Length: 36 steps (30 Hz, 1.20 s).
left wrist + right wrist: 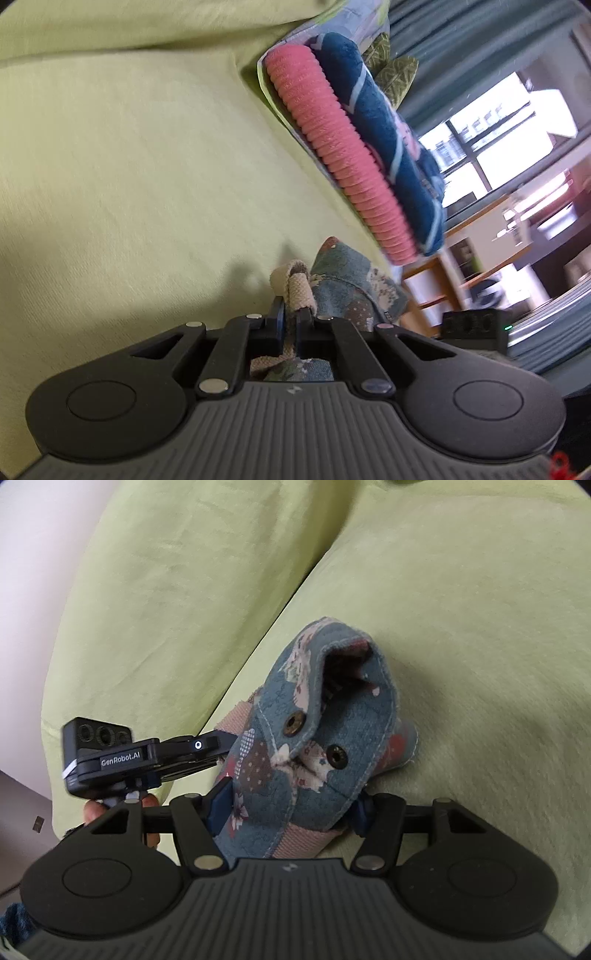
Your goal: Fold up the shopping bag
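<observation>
The shopping bag [317, 746], a patchwork fabric bundle, lies on the green sofa [461, 627] near the seam between seat cushions. Its long axis runs away from the right gripper [291, 805], its open mouth at the far end. The right gripper's jaws clamp the bag's near end. The left gripper [291, 314] is pinched narrow on the bag's beige strap [297, 291]; its body reads "GenRobot.AI". A pink towel [332, 155] and a blue towel [388, 147] are stacked at the sofa's edge.

One patchwork shopping bag [314, 746], two snap buttons [293, 724], two grippers [291, 319], two rolled towels [332, 155], one green sofa [129, 166]
</observation>
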Available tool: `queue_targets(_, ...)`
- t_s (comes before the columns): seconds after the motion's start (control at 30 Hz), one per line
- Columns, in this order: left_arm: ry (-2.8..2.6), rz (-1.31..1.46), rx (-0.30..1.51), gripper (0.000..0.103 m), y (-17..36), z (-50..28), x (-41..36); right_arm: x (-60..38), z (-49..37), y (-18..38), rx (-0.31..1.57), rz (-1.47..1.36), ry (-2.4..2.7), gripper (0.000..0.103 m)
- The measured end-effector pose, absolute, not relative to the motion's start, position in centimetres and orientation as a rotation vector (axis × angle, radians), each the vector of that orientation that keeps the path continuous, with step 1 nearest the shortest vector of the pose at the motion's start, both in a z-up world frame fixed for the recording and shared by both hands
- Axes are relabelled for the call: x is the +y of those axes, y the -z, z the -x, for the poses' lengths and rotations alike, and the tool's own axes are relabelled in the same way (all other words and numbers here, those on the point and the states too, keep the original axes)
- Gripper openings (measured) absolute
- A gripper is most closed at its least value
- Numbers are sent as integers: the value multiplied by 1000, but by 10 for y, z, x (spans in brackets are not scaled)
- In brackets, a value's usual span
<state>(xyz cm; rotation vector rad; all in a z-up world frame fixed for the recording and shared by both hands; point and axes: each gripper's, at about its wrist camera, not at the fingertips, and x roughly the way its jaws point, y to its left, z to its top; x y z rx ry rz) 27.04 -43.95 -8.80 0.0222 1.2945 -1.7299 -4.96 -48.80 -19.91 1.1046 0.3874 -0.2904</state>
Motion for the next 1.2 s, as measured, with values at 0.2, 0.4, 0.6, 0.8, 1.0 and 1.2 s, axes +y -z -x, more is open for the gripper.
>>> queue_targets(0.2,1737,83,1403,4,105,-285,-443,-492,49,198,397,-1114,280,56)
queue_targets(0.4,1813,136,1370,12,106,-288,-430,-493,51,197,406,-1111,256,57)
queue_targets(0.6,1907,151,1298,28,100,-285,-424,-499,51,197,417,-1129,224,56)
queue_targets(0.8,1959,-247,965,29,61,-245,-422,-508,45,196,444,-1165,210,56)
queue_targets(1.0,1901,-709,622,37,33,-183,-412,-515,37,195,468,-1183,198,55)
queue_targets(1.2,1847,-944,439,42,33,-151,-397,-522,29,194,493,-1197,178,54)
